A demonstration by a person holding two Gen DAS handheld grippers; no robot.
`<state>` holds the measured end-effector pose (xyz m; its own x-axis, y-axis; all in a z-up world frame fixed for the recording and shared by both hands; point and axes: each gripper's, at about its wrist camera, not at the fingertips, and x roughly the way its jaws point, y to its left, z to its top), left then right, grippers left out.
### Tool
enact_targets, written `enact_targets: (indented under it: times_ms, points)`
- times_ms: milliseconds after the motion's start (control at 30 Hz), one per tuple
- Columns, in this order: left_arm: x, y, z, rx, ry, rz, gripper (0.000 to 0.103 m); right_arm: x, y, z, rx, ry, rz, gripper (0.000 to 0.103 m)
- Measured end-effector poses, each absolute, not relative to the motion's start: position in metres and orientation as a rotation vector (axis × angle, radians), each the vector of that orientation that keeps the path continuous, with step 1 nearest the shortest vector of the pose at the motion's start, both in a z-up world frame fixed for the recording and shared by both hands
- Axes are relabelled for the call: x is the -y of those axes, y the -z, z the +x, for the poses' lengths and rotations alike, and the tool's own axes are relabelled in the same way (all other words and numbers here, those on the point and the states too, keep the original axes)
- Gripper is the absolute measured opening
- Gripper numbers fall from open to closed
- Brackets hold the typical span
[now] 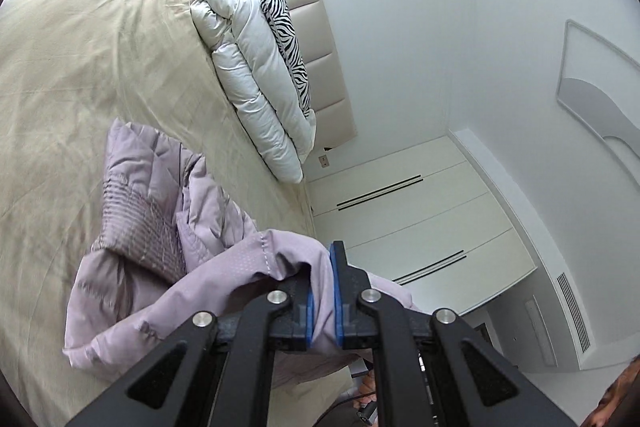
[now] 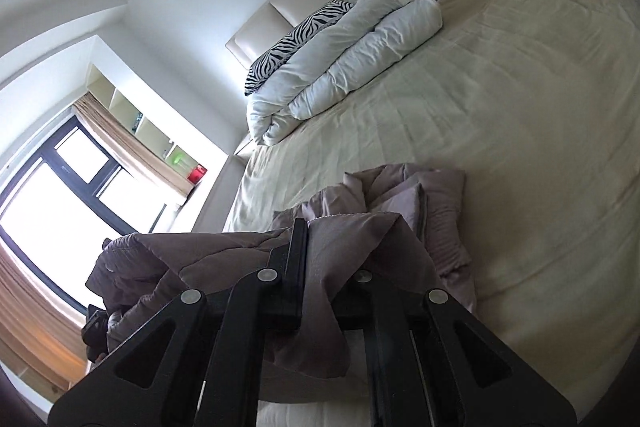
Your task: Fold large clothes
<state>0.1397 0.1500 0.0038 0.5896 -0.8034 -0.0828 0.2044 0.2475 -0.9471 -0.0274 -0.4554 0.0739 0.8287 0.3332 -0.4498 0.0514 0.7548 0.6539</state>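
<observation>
A lilac quilted jacket (image 1: 152, 227) lies bunched on the beige bed (image 1: 80, 67), partly lifted off it. In the left wrist view my left gripper (image 1: 321, 267) is shut on a fold of the jacket's fabric, which is pinched between the blue pads (image 1: 335, 279). In the right wrist view my right gripper (image 2: 326, 247) is shut on another part of the jacket (image 2: 400, 195). Cloth drapes over its right finger and hangs down between the jaws. The rest of the jacket trails to the left and onto the bed (image 2: 500, 107).
A rolled white duvet (image 1: 256, 75) and a zebra-print pillow (image 1: 288, 31) lie against the padded headboard (image 1: 316, 27). White wardrobe doors (image 1: 420, 207) stand beyond the bed's side. A window (image 2: 48, 207) with curtains and wall shelves (image 2: 132, 115) are on the other side.
</observation>
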Motion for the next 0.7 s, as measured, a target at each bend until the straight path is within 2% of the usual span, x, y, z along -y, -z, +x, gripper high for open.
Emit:
enact_targets:
  times_ms: [200, 533, 633, 700]
  points:
    - [-0.142, 0.018, 0.217, -0.687, 0.673, -1.128, 0.008, 0.464, -0.038, 0.082, -0.632, -0.103, 0.726, 0.006]
    - [-0.137, 0.102, 0.308, -0.82, 0.502, -1.138, 0.011, 0.458, 0.08, 0.231, -0.788, 0.001, 0.716, 0.007]
    - [-0.136, 0.128, 0.322, -0.866, 0.462, -1.167, 0.02, 0.455, 0.113, 0.252, -0.831, -0.006, 0.738, 0.009]
    - [-0.134, 0.137, 0.326, -0.88, 0.458, -1.18, 0.03, 0.454, 0.127, 0.262, -0.853, -0.017, 0.75, 0.011]
